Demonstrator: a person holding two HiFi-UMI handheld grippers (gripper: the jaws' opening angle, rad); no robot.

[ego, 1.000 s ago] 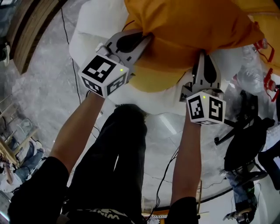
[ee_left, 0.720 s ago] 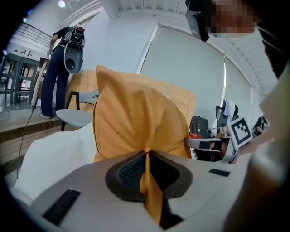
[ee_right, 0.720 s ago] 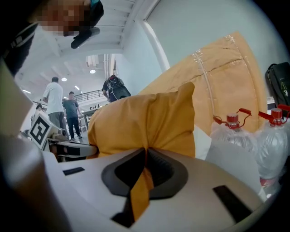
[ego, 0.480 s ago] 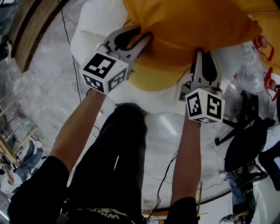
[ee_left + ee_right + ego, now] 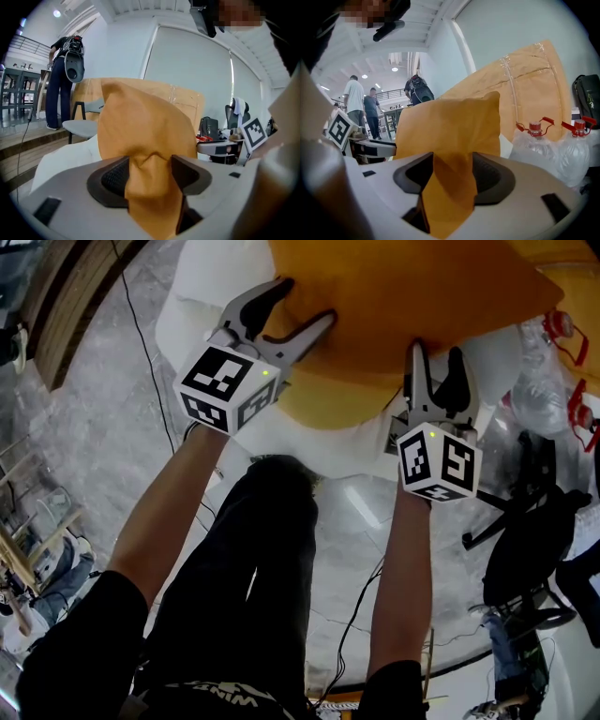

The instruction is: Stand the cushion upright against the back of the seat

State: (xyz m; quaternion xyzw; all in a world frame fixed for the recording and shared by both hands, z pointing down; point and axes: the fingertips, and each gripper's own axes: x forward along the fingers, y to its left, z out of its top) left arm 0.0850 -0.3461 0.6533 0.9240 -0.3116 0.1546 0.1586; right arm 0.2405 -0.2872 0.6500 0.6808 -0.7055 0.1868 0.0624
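The orange cushion (image 5: 403, 292) leans on the white seat (image 5: 202, 282), its lower edge towards me. My left gripper (image 5: 298, 311) sits at the cushion's left lower edge. Its jaws have just been opening and now stand wide. In the left gripper view a fold of the cushion (image 5: 145, 122) still lies loose between the left gripper (image 5: 149, 169) pads. My right gripper (image 5: 436, 360) is at the cushion's right lower edge, also just opened. Cushion cloth (image 5: 450, 126) hangs between the right gripper (image 5: 450, 174) pads. Behind the cushion rises the tan seat back (image 5: 534, 79), wrapped in plastic.
Two clear bottles with red caps (image 5: 534, 140) stand right of the seat, also seen from above as bottles (image 5: 553, 371). A black chair base (image 5: 525, 517) and cables (image 5: 352, 615) lie on the marble floor. People (image 5: 354, 103) stand far off; a grey chair (image 5: 82, 127) is at left.
Both grippers were shut on the cushion's lower edge; now both stand open and the pinched cloth has smoothed out. The hands have barely moved.
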